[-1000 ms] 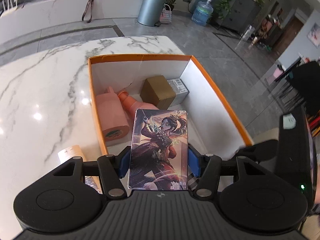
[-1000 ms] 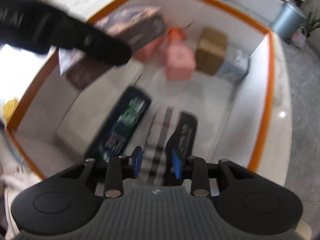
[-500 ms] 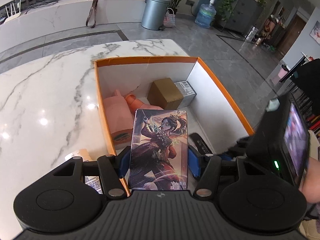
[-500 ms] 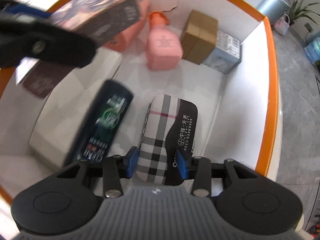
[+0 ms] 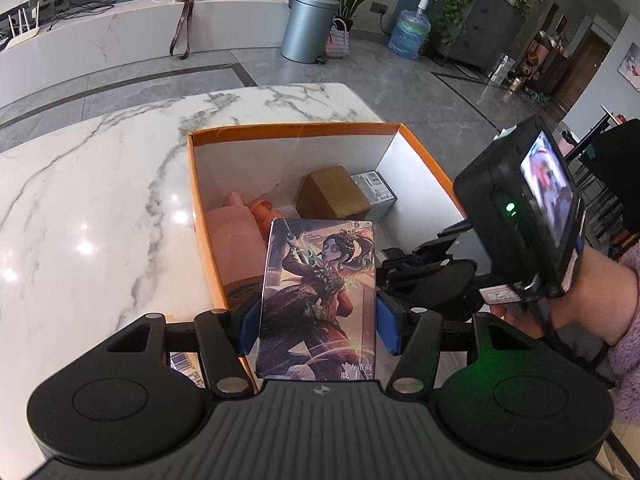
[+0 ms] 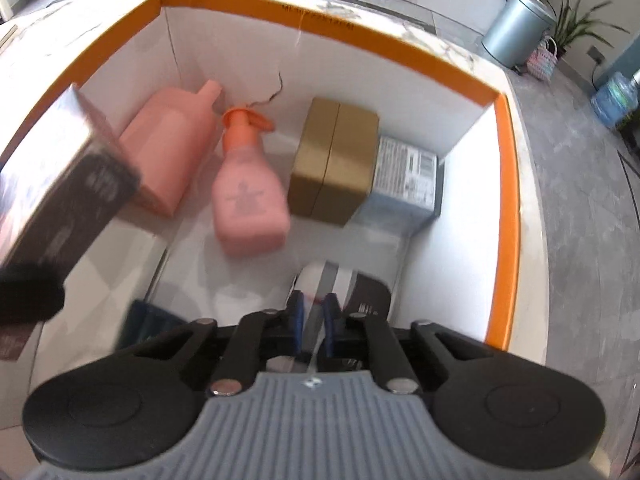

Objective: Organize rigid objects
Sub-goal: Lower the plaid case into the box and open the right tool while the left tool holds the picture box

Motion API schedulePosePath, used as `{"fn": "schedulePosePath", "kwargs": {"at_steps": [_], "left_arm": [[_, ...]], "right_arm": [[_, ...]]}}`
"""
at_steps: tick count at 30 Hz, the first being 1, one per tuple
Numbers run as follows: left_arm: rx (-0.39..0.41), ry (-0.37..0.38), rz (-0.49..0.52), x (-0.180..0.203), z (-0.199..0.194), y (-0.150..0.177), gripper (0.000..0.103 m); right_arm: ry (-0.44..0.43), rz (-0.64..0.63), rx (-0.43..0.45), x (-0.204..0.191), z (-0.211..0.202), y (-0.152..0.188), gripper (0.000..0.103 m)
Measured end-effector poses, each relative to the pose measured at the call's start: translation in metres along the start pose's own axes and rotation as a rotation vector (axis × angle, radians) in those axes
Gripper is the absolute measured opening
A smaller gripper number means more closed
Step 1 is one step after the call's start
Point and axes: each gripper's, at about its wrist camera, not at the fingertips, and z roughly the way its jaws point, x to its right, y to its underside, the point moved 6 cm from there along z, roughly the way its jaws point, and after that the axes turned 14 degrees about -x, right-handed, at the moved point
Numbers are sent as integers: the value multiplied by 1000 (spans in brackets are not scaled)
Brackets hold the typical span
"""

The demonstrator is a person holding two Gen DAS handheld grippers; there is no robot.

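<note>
- Two grippers in view, both over an orange-rimmed box [image 5: 424,152] with white inner walls, sitting on a white marble table [image 5: 100,200].
- Left gripper [image 5: 318,322]: blue pads clamped on both long edges of a card box [image 5: 318,304]. It is rectangular and glossy, held upright, and its face shows a dark-haired figure in red-brown dress with small white characters at the lower right. It hangs above the box's 6 o'clock end, near the 9 o'clock wall.
- From the right wrist view the same card box [image 6: 64,176] shows at 9 o'clock, blurred, with a dark side face.
- Right gripper [image 6: 312,324]: jaws nearly closed, a narrow gap left, nothing clearly held. It sits low inside the box just above a plaid case [image 6: 340,284] that has a dark label; contact cannot be told.
- Inside, at 12 o'clock: a brown carton [image 6: 332,160] touching a grey-blue printed carton [image 6: 408,176] at its 3 o'clock side.
- Pink bottle with orange cap [image 6: 248,196] lying flat, and a larger pink bottle [image 6: 168,152] at its 9 o'clock side.
- Dark packet [image 6: 148,320] at 7 o'clock, partly hidden and blurred.
- Right hand [image 5: 568,304] with purple sleeve grips the right tool.
</note>
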Motion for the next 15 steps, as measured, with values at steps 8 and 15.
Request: {"fn": "schedulePosePath", "kwargs": {"at_steps": [8,15], "left_arm": [[-7,6,-8,1,3,-1,66],[-19,-8,0,9,8,3,66]], "right_arm": [[-152,-115,-90,-6,-26,46,11],[-78,-285,-192,-23,-8,77,2]]}}
